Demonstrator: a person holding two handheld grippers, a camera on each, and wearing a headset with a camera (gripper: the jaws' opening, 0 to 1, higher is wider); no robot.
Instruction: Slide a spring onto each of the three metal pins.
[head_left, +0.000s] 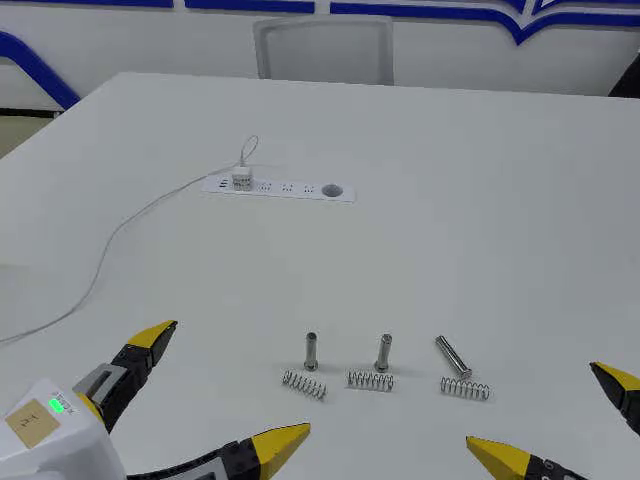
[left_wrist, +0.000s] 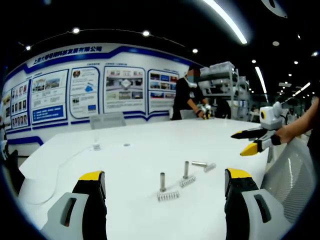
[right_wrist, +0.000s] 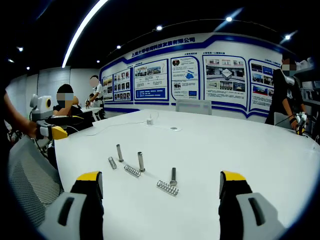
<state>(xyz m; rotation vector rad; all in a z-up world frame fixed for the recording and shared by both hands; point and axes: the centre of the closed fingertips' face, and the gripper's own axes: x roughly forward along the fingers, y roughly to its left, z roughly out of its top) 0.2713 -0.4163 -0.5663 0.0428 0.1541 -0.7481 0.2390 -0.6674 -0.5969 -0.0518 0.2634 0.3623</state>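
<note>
My left gripper (head_left: 230, 380) and right gripper (head_left: 540, 408): jaws spread wide, holding nothing. On the counter (head_left: 480, 200) between them: left pin (head_left: 310, 350) and middle pin (head_left: 383, 352) upright, right pin (head_left: 452, 356) lying. Three springs (head_left: 370, 380) lie beside them, none fitted.

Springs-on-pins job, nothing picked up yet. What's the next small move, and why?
Probably lower the left gripper onto the leftmost spring and close on it. Its jaws are open and empty, and that spring lies loose on the table, closest to it, beside an upright pin.
</note>
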